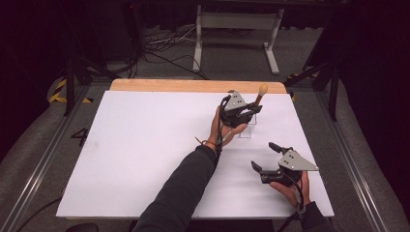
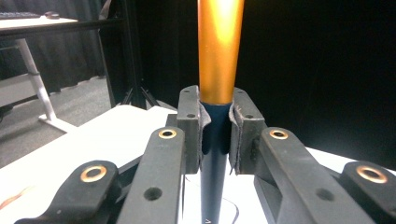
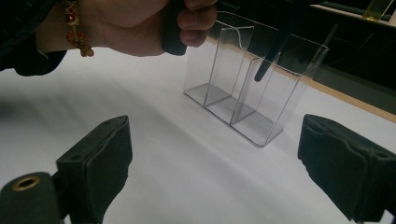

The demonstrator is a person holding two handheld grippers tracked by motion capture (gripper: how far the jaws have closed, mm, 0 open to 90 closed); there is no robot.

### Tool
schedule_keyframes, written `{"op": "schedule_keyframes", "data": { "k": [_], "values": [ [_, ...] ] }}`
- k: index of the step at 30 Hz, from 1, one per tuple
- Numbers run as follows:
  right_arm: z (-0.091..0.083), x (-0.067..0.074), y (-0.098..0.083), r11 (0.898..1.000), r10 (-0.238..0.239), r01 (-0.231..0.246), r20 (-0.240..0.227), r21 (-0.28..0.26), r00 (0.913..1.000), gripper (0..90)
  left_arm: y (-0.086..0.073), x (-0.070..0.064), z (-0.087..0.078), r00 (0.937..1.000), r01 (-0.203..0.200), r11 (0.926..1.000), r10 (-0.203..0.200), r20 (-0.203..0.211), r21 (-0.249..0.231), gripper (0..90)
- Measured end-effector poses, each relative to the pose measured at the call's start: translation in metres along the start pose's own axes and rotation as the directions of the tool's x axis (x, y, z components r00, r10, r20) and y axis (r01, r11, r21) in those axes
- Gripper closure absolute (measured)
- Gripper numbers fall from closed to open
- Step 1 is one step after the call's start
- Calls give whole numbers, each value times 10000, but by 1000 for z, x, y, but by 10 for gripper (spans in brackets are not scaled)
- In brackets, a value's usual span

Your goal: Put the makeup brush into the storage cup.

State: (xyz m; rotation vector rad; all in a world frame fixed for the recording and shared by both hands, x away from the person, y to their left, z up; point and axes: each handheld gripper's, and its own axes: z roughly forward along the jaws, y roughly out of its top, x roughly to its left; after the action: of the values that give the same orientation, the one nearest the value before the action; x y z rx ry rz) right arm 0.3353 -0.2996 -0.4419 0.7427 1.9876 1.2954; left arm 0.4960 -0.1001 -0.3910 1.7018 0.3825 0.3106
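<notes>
My left gripper [image 1: 240, 115] is at the far right of the white table top [image 1: 145, 145], shut on a long tool [image 1: 259, 94] with an orange handle and a dark lower shaft. In the left gripper view its pads [image 2: 203, 128] clamp the tool [image 2: 219, 46] where orange meets dark. A clear acrylic holder [image 1: 246, 127] with upright dividers stands just under that gripper. In the right gripper view the tool's dark tip [image 3: 273, 49] hangs at the holder's [image 3: 243, 93] right-end compartment, above its floor. My right gripper [image 1: 265, 156] rests near the front right, open and holding nothing [image 3: 215, 158].
A wooden strip [image 1: 193, 85] runs along the table's far edge. Beyond it are a white desk frame [image 1: 237, 29] and floor cables [image 1: 159, 48]. Metal rails [image 1: 43, 154] flank the table. The person's left forearm [image 1: 183, 188] reaches across the table's middle.
</notes>
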Motion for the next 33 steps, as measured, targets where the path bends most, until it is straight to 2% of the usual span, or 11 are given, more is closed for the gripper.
{"op": "schedule_keyframes", "data": {
  "k": [16,33],
  "values": [
    [1,1,0,9999,19,-18,-43,150,10000,109,-9,-2,-2,10000,32,9998,-32,-5,176,773],
    [3,2,0,9997,-69,72,-136,234,9999,109,-10,-4,-2,10000,-65,9991,65,6,409,772]
  ]
}}
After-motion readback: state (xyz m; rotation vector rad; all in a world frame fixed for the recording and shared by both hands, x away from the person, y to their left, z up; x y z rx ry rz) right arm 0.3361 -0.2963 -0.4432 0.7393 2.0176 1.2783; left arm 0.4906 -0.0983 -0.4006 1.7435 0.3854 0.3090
